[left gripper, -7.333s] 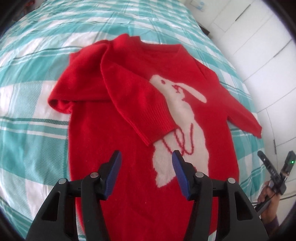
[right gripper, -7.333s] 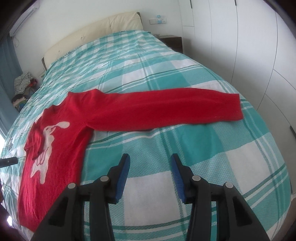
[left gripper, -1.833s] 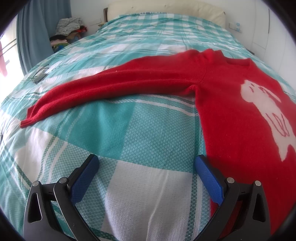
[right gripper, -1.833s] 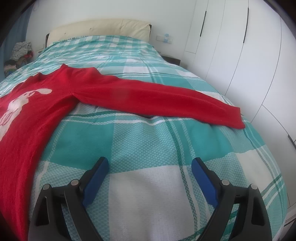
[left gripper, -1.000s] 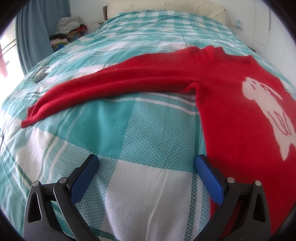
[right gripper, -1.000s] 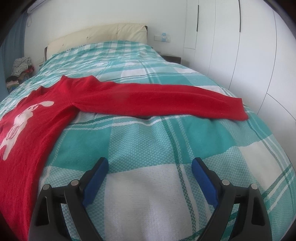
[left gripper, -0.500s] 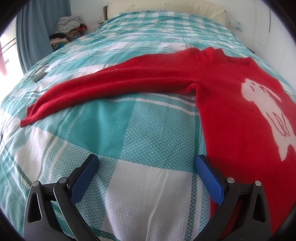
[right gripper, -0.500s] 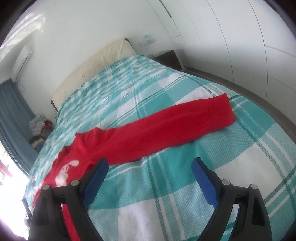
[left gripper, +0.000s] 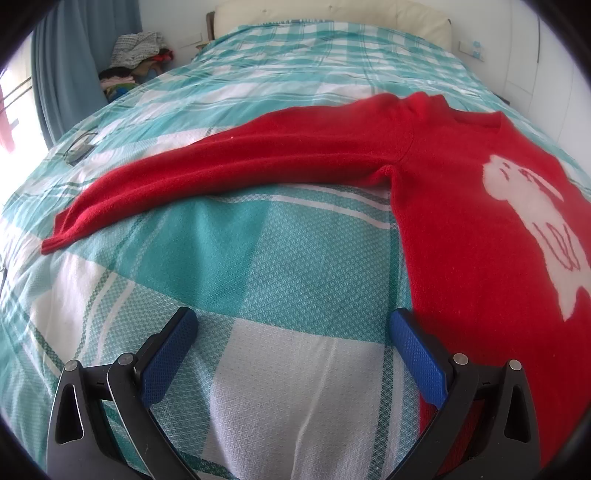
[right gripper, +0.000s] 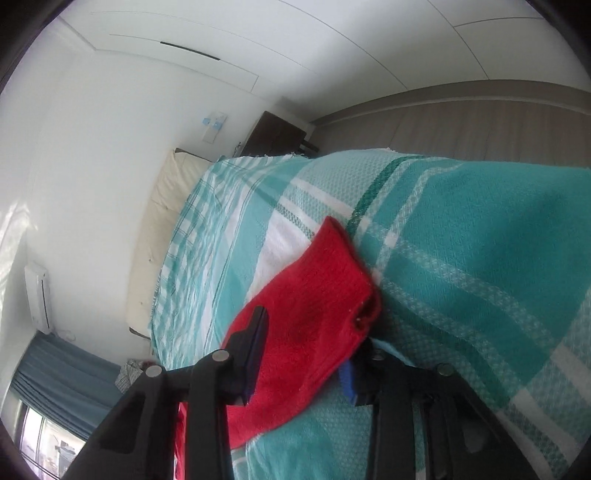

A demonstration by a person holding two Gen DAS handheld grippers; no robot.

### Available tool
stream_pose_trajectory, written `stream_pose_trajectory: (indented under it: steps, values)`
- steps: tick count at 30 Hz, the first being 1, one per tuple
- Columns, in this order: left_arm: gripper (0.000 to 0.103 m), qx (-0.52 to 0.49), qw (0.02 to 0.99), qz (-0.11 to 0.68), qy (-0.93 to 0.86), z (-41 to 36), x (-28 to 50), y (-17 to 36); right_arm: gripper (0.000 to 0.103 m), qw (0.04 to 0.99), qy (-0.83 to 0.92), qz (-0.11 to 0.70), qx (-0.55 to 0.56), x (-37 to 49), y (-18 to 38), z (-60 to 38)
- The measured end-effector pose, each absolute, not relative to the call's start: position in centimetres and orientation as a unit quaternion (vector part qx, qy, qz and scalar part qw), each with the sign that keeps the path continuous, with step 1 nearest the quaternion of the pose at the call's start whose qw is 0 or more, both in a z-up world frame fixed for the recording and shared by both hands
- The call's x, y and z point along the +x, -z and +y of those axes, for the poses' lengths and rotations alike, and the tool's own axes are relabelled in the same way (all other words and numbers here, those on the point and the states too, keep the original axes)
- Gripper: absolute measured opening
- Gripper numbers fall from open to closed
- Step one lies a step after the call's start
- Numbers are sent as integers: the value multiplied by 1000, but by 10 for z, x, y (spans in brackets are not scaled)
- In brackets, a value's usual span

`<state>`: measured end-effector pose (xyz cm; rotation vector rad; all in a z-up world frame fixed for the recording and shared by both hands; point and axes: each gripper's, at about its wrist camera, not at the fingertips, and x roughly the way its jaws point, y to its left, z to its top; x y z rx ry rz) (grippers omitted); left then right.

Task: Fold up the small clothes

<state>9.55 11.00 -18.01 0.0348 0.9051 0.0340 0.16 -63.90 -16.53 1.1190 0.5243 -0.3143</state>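
A red sweater (left gripper: 480,221) with a white rabbit (left gripper: 532,218) lies flat on the teal plaid bed (left gripper: 258,266). Its left sleeve (left gripper: 236,166) stretches out to the left, cuff near the bed's left side. My left gripper (left gripper: 291,343) is open and empty, low over the bedspread just left of the sweater's hem side. In the right wrist view my right gripper (right gripper: 306,354) is rolled sideways with its blue-padded fingers on either side of the right sleeve's cuff end (right gripper: 321,295); the jaws stand partly apart around the cloth.
A cream headboard (left gripper: 332,14) and white wall lie at the far end. A pile of clothes (left gripper: 136,51) and a blue curtain (left gripper: 66,74) stand at the left. A dark nightstand (right gripper: 277,136) and white wardrobe doors (right gripper: 332,44) are at the right.
My right gripper has dropped and rolled sideways onto the right sleeve's cuff, its jaws narrowing around it. The left gripper has not moved.
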Motion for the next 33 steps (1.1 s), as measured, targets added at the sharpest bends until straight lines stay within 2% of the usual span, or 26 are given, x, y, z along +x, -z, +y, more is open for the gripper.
stream_pose_trajectory:
  steps: [6,10,16,19,24,30,32,33]
  values:
    - [103,16,898,439,-16,110,96,180,3,837,209,292,412,13,127,-637]
    - [102,16,890,456,-20,114,99,167,3,875,194,302,323,39,80,-608]
    - [102,-56,899,433,-21,144,67,132,3,928,63,274,244,94,-10,-499]
    - [102,-74,901,426,-36,164,43,125,3,934,-18,275,228,125,-32,-430]
    - [102,-91,894,432,-70,202,8,130,3,919,-117,304,221,171,-19,-321]
    - [102,-113,882,446,-99,234,-16,144,4,896,-168,361,198,207,38,-222]
    - [102,-106,883,446,-101,234,-17,145,10,877,-190,396,194,214,65,-195]
    - [102,-100,883,448,-101,233,-16,145,22,860,-208,419,203,218,81,-183]
